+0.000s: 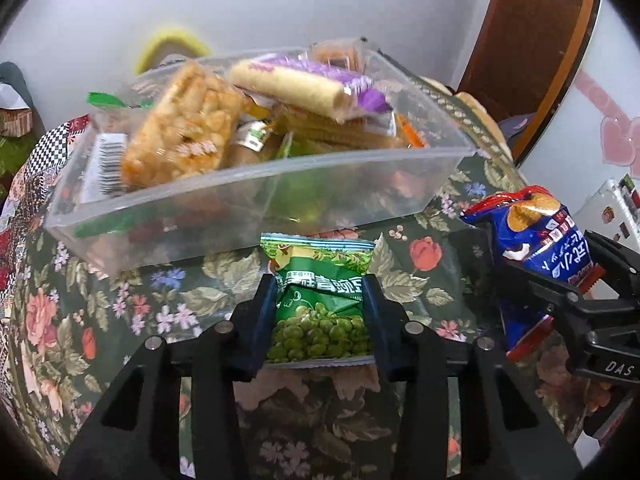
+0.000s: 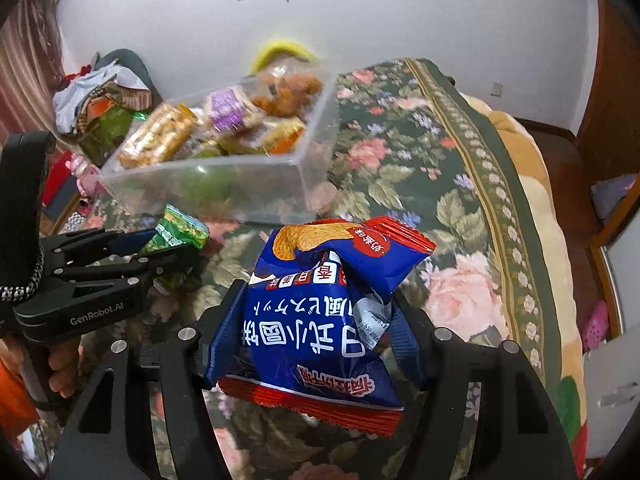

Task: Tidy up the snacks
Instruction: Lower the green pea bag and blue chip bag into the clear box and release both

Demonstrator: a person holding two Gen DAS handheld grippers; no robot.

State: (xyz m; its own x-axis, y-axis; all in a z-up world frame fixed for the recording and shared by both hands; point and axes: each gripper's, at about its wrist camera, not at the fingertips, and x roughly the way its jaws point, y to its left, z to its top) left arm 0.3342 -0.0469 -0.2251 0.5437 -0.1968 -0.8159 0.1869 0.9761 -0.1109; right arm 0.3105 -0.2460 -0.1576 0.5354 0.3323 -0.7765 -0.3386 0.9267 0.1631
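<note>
Left claw: clamped on the green pea packet; both blue pads press the packet's sides. The packet stands between the fingers, its top edge just short of the clear plastic box.
Right claw: clamped on the blue-and-red snack bag; the bag is crumpled at the grip and its red sealed end hangs toward the camera.
Right claw, seen from the left wrist: to the right of the left claw, holding the same blue-and-red snack bag beside the box's right end.
Left claw, seen from the right wrist: at the left, with the green pea packet protruding from its tips near the box's front wall.
Clear plastic box: rests on the floral cloth; filled with wrapped snacks, among them a puffed-rice bar and a purple-wrapped roll.
Surface: floral cloth; whether a table or a bed lies beneath cannot be told.
</note>
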